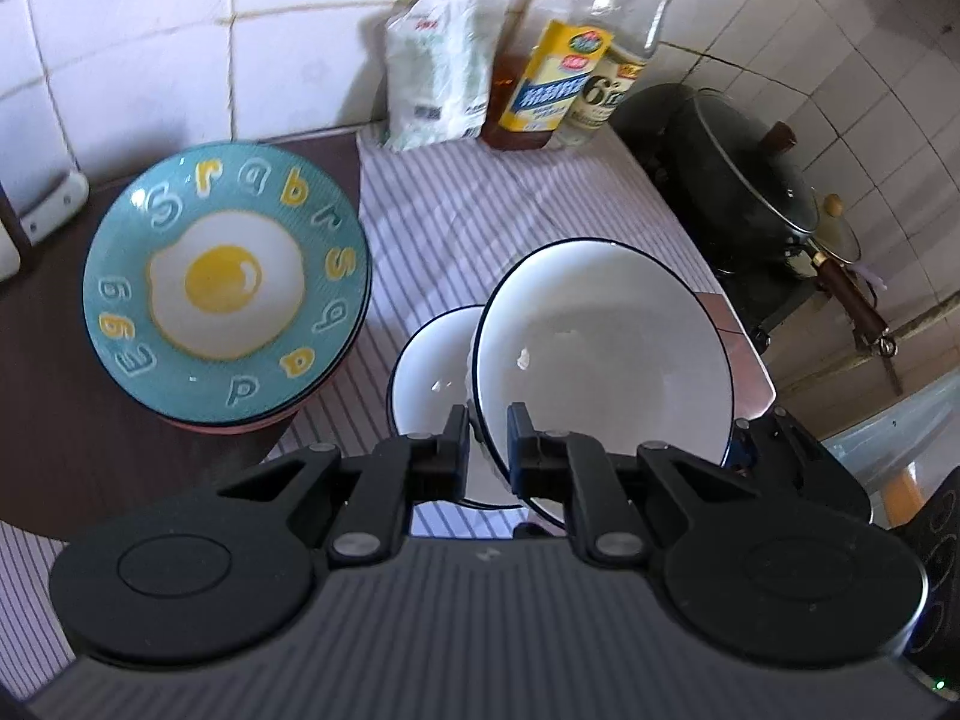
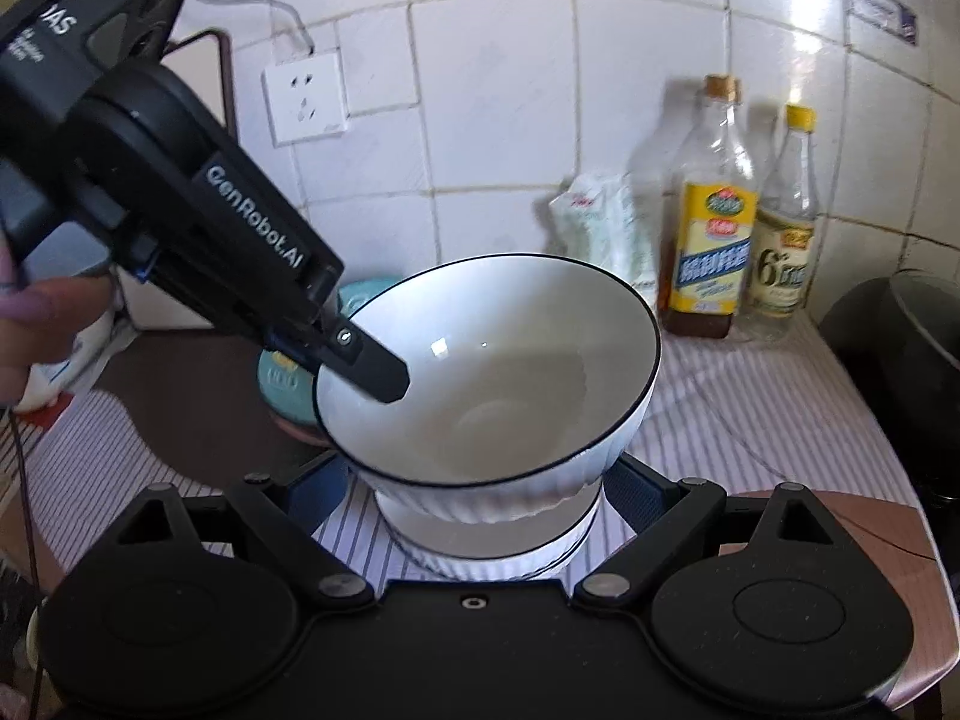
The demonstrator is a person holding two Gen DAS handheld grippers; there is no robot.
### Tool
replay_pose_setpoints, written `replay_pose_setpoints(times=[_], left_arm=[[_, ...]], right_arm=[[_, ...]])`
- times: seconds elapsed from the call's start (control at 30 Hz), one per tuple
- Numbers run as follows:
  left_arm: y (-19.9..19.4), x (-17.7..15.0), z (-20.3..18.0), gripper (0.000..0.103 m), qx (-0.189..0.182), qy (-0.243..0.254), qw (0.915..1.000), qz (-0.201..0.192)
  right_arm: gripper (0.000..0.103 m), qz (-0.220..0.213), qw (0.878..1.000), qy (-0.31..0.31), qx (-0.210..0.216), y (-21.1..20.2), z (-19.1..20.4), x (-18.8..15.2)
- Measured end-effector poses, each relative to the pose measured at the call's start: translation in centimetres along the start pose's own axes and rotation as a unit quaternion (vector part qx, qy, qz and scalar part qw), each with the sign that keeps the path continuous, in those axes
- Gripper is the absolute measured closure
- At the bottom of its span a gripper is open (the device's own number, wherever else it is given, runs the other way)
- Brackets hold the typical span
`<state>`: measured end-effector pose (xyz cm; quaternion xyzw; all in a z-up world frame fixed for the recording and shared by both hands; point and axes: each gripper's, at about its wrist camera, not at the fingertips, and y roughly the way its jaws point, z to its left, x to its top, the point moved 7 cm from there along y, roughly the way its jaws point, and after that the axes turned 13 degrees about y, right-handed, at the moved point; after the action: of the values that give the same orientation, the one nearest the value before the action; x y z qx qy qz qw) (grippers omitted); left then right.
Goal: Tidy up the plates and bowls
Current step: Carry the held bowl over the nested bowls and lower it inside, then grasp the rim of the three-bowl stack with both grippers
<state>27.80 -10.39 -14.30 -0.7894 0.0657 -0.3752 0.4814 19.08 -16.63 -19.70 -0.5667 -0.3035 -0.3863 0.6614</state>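
Bowls come first: we hold the big white bowl (image 1: 600, 360) by its near rim with our left gripper (image 1: 487, 420), one finger inside and one outside, pinched tight on the edge. It is tipped and lifted, right above the small white bowl (image 1: 432, 360), which sits on the striped cloth (image 1: 480, 204) just under and a bit left of our fingers.

In the right wrist view the big bowl (image 2: 498, 372) seems to rest partly in the lower bowl (image 2: 492, 546). Our right gripper (image 2: 486, 516) is spread wide on both sides of that lower bowl, not squeezing it.

We think we are stacking the bowls. Next we should lower the big bowl until it sits flat, then let go slowly.

Farther left sits the egg plate (image 1: 225, 282) stack. Ahead stand the bottles (image 1: 564, 78).
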Motion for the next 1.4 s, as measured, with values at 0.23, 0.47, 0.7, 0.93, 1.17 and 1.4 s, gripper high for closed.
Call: replay_pose_setpoints(times=[0.23,0.47,0.7,0.93,1.17,1.4], left_arm=[[2.1,-0.7,1.1,0.092,0.008,-0.007,0.9997,0.02],[3.9,-1.1,1.1,0.092,0.024,-0.002,0.999,0.037],[4.8,-1.0,0.9,0.092,0.069,0.032,0.996,0.049],[5.5,-1.1,1.1,0.09,0.093,0.048,0.9932,0.05],[5.4,-1.4,1.3,0.089,0.087,0.031,0.9948,0.042],[2.3,-0.8,2.0,0.077,0.064,-0.009,0.9977,-0.024]], right_arm=[[0.008,0.026,0.999,-0.021,-0.006,1.5,0.2,-1.1],[0.008,0.033,0.998,-0.041,-0.044,3.0,0.1,-1.8],[0.007,0.035,0.996,-0.065,-0.054,3.7,0.1,-2.0],[0.007,0.035,0.995,-0.076,-0.056,3.7,-0.1,-2.0],[0.007,0.02,0.992,-0.099,-0.072,3.4,0.3,-2.1],[0.006,-0.009,0.996,-0.054,-0.068,0.4,0.4,-2.3]])
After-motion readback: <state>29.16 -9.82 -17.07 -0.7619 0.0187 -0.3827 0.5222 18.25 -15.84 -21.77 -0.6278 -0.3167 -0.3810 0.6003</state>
